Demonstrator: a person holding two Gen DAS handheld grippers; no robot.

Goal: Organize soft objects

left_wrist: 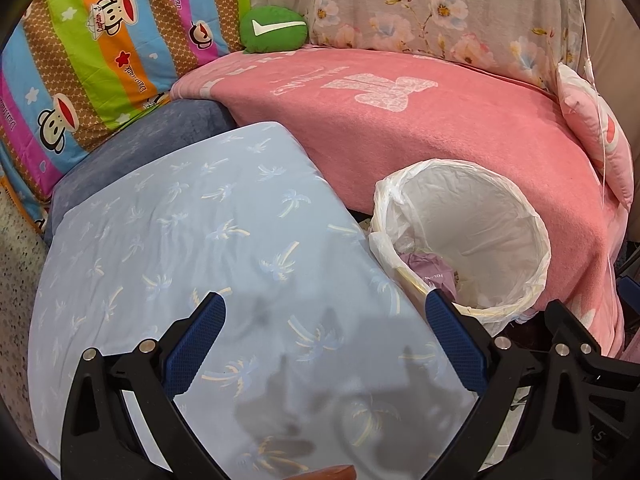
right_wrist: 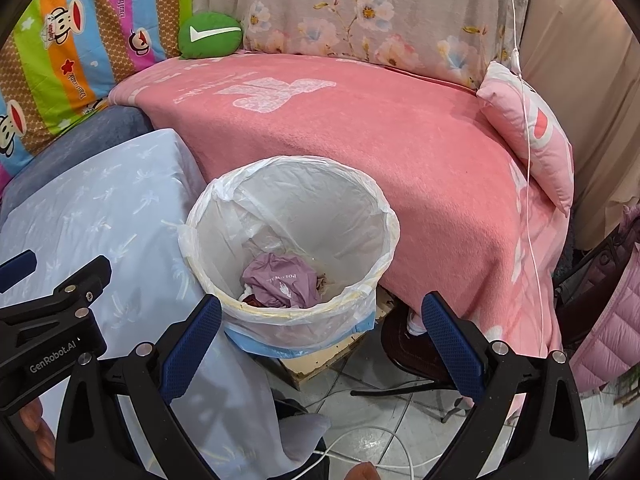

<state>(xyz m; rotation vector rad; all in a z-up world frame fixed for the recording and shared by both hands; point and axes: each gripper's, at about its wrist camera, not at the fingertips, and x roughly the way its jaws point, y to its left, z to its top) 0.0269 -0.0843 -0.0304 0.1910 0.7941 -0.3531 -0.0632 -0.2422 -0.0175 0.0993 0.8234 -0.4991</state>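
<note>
On the pink fleece blanket (right_wrist: 360, 128) covering the bed, my pale blue palm-print pillow (left_wrist: 208, 248) leans off its left edge, a pink cushion (right_wrist: 532, 136) and green check-mark cushion (right_wrist: 211, 36) sit at its back corners, both my left gripper (left_wrist: 326, 320) and right gripper (right_wrist: 322, 320) gape empty, so sorting looks unsettled, and "GenRobot.AI" reads clearly.

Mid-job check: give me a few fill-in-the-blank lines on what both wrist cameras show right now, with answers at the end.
1. The green cushion carries a white ____ mark.
2. The light blue pillow is printed with small ____ trees.
3. The bin beside the pink blanket is lined with a white plastic ____.
4. The left gripper and right gripper both have jaws that stand ____, holding nothing.

Missing words: check; palm; bag; open
</note>
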